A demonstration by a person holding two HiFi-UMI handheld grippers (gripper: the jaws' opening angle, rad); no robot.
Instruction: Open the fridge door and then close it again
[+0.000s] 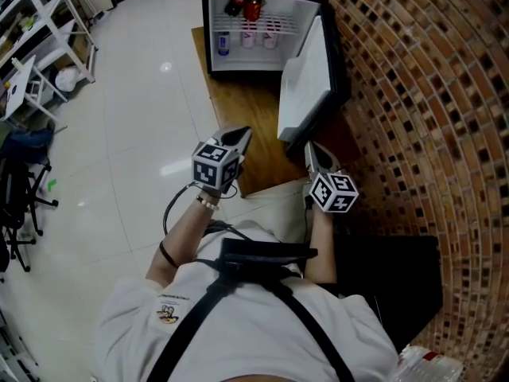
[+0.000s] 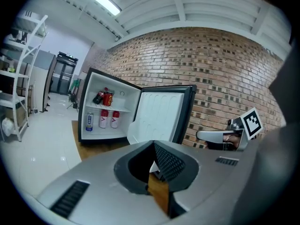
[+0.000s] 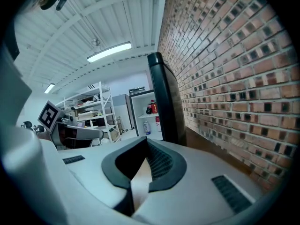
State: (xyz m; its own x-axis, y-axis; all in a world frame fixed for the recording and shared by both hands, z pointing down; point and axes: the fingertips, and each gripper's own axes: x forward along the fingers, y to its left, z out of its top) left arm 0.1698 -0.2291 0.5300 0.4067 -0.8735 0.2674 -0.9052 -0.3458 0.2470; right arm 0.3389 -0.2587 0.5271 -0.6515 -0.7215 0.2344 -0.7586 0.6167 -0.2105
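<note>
The right gripper (image 1: 312,151) is pressed together and empty. Just ahead of it stands the edge of the open door (image 1: 305,79). The left gripper (image 1: 238,137), alongside, is also closed on nothing. Farther ahead, the fridge (image 1: 208,30) holds cans (image 1: 248,38). A closed tip could slip off the door's edge, and a hard shove could slam it and topple the cans.

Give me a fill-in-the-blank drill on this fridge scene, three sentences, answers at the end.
1. The fridge door stands ___.
2. The wall to the right of the fridge is built of ___.
3. Inside the fridge, the red can sits on the ___ shelf, above the row of bottles.

Missing words: open; brick; upper.
</note>
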